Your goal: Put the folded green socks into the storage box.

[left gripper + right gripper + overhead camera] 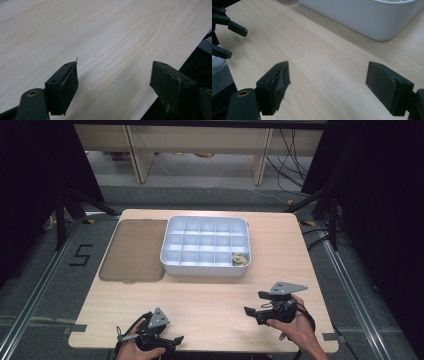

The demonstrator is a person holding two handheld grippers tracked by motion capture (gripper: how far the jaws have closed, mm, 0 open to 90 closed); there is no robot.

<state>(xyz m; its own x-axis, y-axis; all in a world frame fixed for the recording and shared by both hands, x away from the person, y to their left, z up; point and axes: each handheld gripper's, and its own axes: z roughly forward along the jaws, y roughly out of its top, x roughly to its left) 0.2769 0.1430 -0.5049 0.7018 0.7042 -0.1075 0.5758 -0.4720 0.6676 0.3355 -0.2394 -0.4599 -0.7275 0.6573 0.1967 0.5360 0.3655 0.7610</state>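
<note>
A white tray (pixel 206 246) with a grid of small compartments sits in the middle of the wooden table (pixel 210 295), its long axis running left to right across the table in the high view. In its near right corner compartment lies a small yellowish thing (pixel 240 258), too small to tell what it is. Just to the left of the tray, touching or nearly touching its side, a flat brown lid (pixel 134 251) lies with its long axis running away from the person.

The left gripper (pixel 172 340) rests at the near edge of the table, pointing right, jaws wide with nothing between them. The right gripper (pixel 254 305) is held above the near right part of the table, pointing left, well apart from the tray; its jaws too stand wide and empty.

The right gripper view adds the tray's smooth rounded outer wall (pixel 367 17) up close, and the left gripper's black jaw tips at the far left. The left gripper view (pixel 113 82) gives bare wood grain and the table's edge falling off at the right.
</note>
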